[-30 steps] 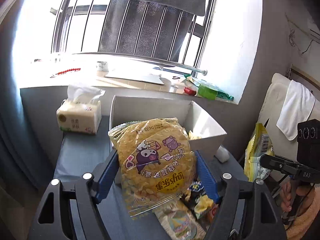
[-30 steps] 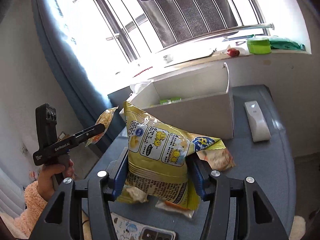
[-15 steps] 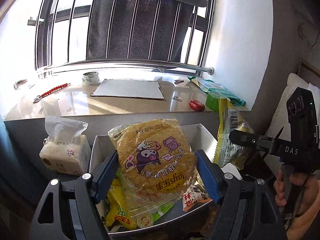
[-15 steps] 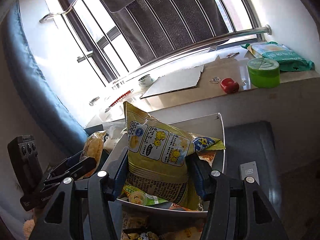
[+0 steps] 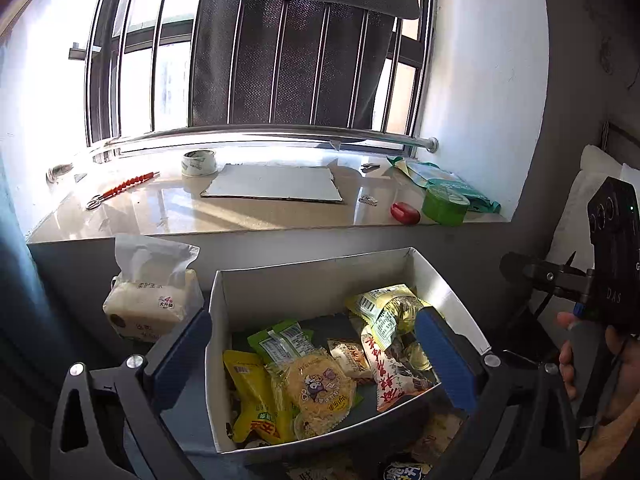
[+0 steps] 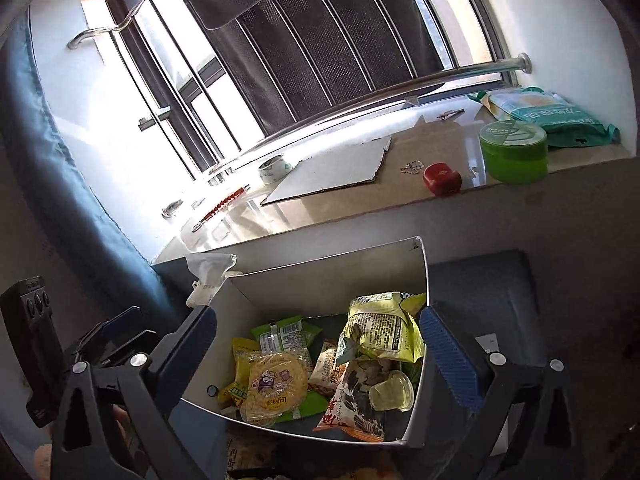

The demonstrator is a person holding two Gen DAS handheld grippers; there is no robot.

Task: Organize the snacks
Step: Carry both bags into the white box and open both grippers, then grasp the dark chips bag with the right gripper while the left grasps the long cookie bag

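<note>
A white cardboard box (image 5: 316, 280) (image 6: 332, 276) holds several snack packets. The round yellow cracker pack (image 5: 320, 390) (image 6: 276, 386) lies inside at the front. The yellow-green chip bag (image 5: 386, 308) (image 6: 380, 328) lies at the box's right side, over a red-and-white packet (image 5: 394, 376) (image 6: 348, 400). My left gripper (image 5: 316, 356) is open and empty above the box. My right gripper (image 6: 320, 352) is open and empty above the box too. Each gripper shows at the edge of the other's view.
A tissue pack (image 5: 150, 300) stands left of the box on the grey-blue table (image 6: 480, 284). More snack packets (image 5: 404, 470) lie in front of the box. The windowsill behind holds a green tub (image 6: 514, 152), a red case (image 6: 442, 178), cardboard (image 5: 272, 188) and tape (image 5: 199, 162).
Both grippers have opened. The cracker pack dropped from my left gripper and the chip bag from my right gripper into the box. Both grippers stand higher over the box.
</note>
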